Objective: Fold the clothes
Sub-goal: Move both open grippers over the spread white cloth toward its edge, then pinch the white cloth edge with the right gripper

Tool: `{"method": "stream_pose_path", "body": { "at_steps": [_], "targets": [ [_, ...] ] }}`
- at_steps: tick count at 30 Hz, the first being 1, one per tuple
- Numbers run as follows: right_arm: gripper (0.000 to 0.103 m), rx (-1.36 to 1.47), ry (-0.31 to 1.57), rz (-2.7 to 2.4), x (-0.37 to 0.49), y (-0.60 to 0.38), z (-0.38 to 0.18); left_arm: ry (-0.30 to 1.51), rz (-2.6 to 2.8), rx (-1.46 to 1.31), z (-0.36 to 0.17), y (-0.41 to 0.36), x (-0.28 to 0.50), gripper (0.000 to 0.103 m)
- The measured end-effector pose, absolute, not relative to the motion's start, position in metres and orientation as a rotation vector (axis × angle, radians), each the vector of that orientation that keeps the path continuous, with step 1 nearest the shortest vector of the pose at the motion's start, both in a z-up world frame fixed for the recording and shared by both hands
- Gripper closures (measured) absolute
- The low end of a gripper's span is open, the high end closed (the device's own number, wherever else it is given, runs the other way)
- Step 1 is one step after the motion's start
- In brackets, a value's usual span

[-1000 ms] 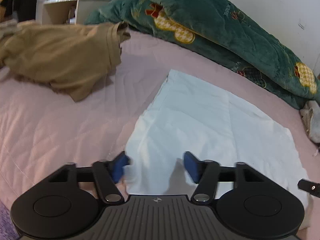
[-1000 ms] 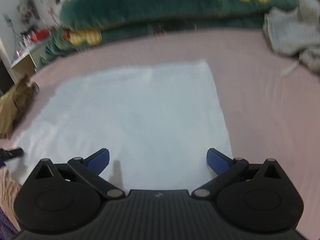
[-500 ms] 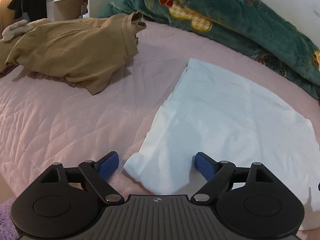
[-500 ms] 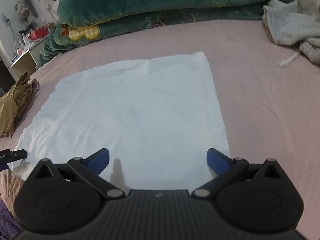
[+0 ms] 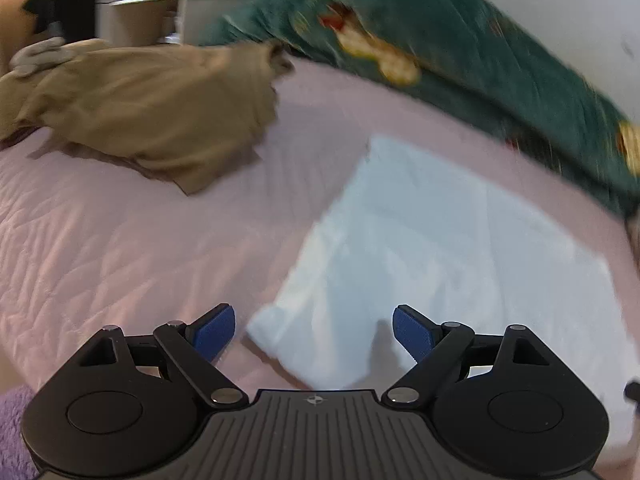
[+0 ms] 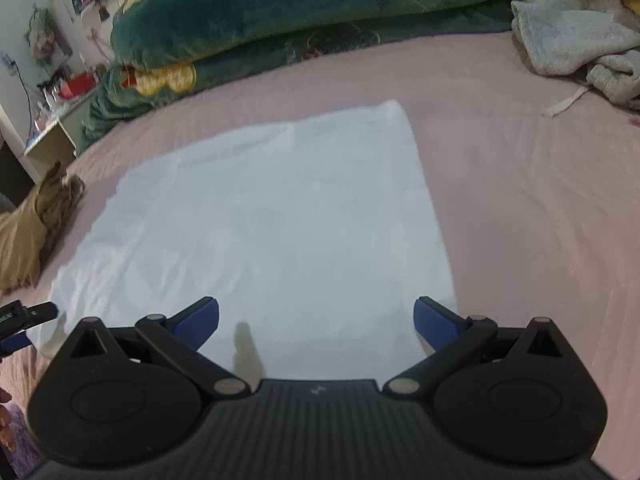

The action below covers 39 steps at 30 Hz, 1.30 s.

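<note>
A white garment (image 5: 440, 248) lies folded flat on the pink quilted bed (image 5: 120, 248). My left gripper (image 5: 314, 332) hangs open just above its near left corner, and the blue pads do not touch the cloth. In the right wrist view the same white garment (image 6: 272, 224) spreads out ahead. My right gripper (image 6: 316, 322) is open over its near edge with nothing between the fingers. The left gripper's tip (image 6: 24, 314) shows at the left edge of that view.
A crumpled tan garment (image 5: 152, 112) lies on the bed to the left, also seen as tan cloth (image 6: 28, 224). A green quilt (image 6: 320, 12) is piled along the back. Grey-white clothes (image 6: 580, 36) lie at the far right. A shelf (image 5: 160, 12) stands behind the bed.
My left gripper's jaws have spread wide and let go of the garment's near left corner, which now lies on the bed. The right gripper has stayed open and nearly still.
</note>
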State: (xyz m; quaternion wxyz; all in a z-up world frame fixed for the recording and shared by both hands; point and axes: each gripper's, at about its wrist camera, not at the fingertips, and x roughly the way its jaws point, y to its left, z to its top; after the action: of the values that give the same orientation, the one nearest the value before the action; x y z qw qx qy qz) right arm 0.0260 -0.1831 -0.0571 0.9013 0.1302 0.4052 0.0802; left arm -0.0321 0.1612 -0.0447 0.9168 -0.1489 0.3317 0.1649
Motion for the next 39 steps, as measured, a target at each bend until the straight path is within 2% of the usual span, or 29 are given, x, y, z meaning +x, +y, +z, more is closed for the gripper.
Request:
{"method": "stream_pose_path", "body": {
  "at_steps": [6, 14, 19, 25, 31, 34, 39],
  "targets": [
    [0.0, 0.258, 0.812, 0.103, 0.083, -0.208, -0.043, 0.58, 0.272, -0.253, -0.01, 0.139, -0.003, 0.015],
    [0.0, 0.296, 0.884, 0.033, 0.203, -0.241, -0.05, 0.636, 0.212, -0.133, 0.0, 0.13, 0.132, 0.015],
    [0.0, 0.372, 0.958, -0.008, 0.257, -0.252, -0.075, 0.705, 0.224, -0.174, -0.007, 0.142, 0.194, 0.015],
    [0.0, 0.298, 1.012, 0.005, 0.295, -0.242, -0.088, 0.774, 0.15, -0.175, -0.038, 0.128, 0.185, 0.015],
    [0.001, 0.243, 1.033, 0.114, 0.294, -0.224, -0.087, 0.768, 0.122, -0.008, -0.07, 0.114, 0.163, 0.011],
    [0.014, 0.124, 1.041, 0.099, 0.293, -0.207, -0.088, 0.758, 0.12, -0.031, -0.071, 0.119, 0.157, 0.011],
    [0.066, 0.093, 1.05, 0.141, 0.285, -0.204, -0.081, 0.674, 0.121, -0.062, -0.058, 0.146, 0.165, 0.011]
  ]
}}
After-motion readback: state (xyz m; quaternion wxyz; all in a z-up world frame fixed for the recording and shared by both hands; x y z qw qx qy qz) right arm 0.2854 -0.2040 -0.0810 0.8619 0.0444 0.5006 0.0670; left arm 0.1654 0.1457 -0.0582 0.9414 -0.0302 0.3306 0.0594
